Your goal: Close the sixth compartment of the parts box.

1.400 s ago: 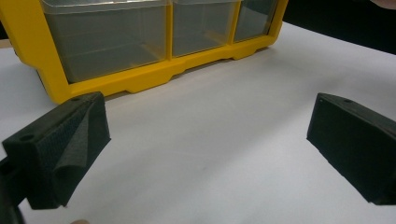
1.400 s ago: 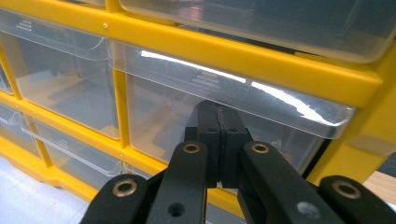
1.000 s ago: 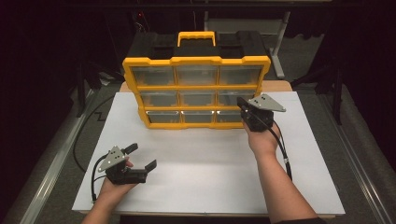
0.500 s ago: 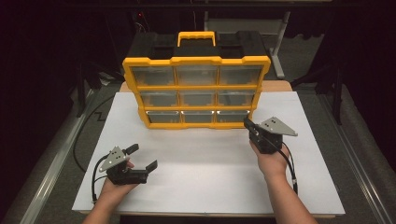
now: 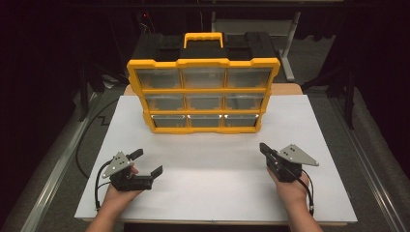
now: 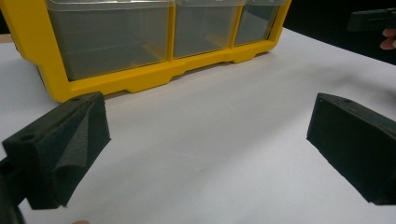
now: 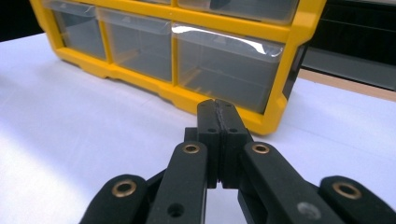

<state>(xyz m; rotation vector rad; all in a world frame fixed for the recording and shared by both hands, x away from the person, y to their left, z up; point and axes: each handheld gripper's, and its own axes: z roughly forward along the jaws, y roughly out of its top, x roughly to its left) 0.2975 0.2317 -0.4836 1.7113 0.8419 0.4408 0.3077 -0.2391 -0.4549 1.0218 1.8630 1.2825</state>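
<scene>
Entry: both grippers low over the white sheet point(image 5: 212, 159) that covers the table, in front of the yellow drawer cabinet point(image 5: 203, 89).

Landmark: the cabinet. It stands upright at the far middle of the sheet, front toward me, with a yellow carry handle point(image 5: 203, 37) on its black top. Three rows of three clear drawers; all sit flush in the frame. I cannot tell through the clear fronts what they contain.

Left gripper point(image 5: 144, 164): near-left of the cabinet, well apart from it, close to the sheet's near edge. My jaws stand wide open with nothing between them; bare sheet shows in the gap. In the left gripper view the jaws frame the cabinet's bottom row, with the bottom-left drawer point(image 6: 109, 39) straight ahead.

Right gripper point(image 5: 265, 149): near-right of the cabinet, apart from it, not touching it. My jaws are pressed fully together, pad against pad, and hold nothing. In the right gripper view the closed tips point(image 7: 219, 122) point at the cabinet's bottom-right drawer point(image 7: 224, 70), with the yellow lower rim just beyond them.

Each gripper carries a grey three-cornered plate on top, and a cable trails back from each toward my wrists.
</scene>
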